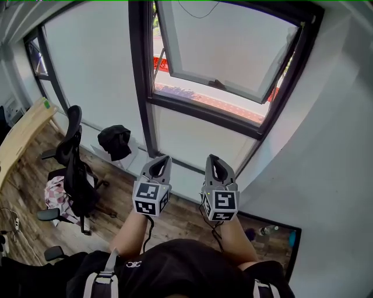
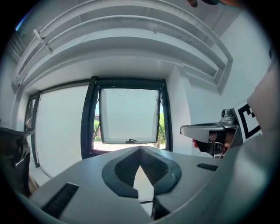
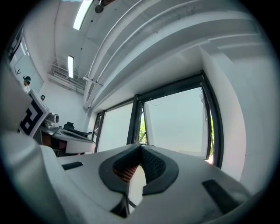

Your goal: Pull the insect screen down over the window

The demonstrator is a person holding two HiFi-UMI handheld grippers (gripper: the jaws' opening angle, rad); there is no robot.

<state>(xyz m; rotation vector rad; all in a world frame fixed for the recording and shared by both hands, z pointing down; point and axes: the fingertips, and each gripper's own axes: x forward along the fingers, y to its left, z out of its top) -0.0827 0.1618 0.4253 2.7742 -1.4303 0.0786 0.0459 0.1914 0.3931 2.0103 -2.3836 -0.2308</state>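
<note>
At the far left a wooden bench (image 1: pixel 20 134) is seen. An office chair (image 1: pixel 73 163) and a dark bundle (image 1: pixel 115 141) are set on the floor below the fixed pane. If a sideways step is taken for reach, either could be caught underfoot.

The left gripper (image 1: pixel 161 158) is held low before the window (image 1: pixel 141 75), its fingers (image 2: pixel 151 168) closed on nothing. No mesh is seen across the opening, so the insect screen is judged to be rolled up at the head of the frame, well above both grippers. Only a thin cord (image 1: pixel 197 11) is made out there. The hinged sash (image 1: pixel 227 43) is tilted open outward. The right gripper (image 1: pixel 213 158) is held beside the left, its fingers (image 3: pixel 153 166) likewise closed and empty.

Several failures are to be feared.
- **Closed fingers:** if the fingers are not opened before the cord is reached, it will merely be pushed aside.
- **Poor grip:** so thin a cord may be pinched badly and may slip once load is applied.
- **One-sided pull:** if the screen is pulled from one side only, it may be skewed in its guides and jammed.
- **Long reach:** the upward reach may be misjudged, since the top of the frame lies at the very edge of the head view.
</note>
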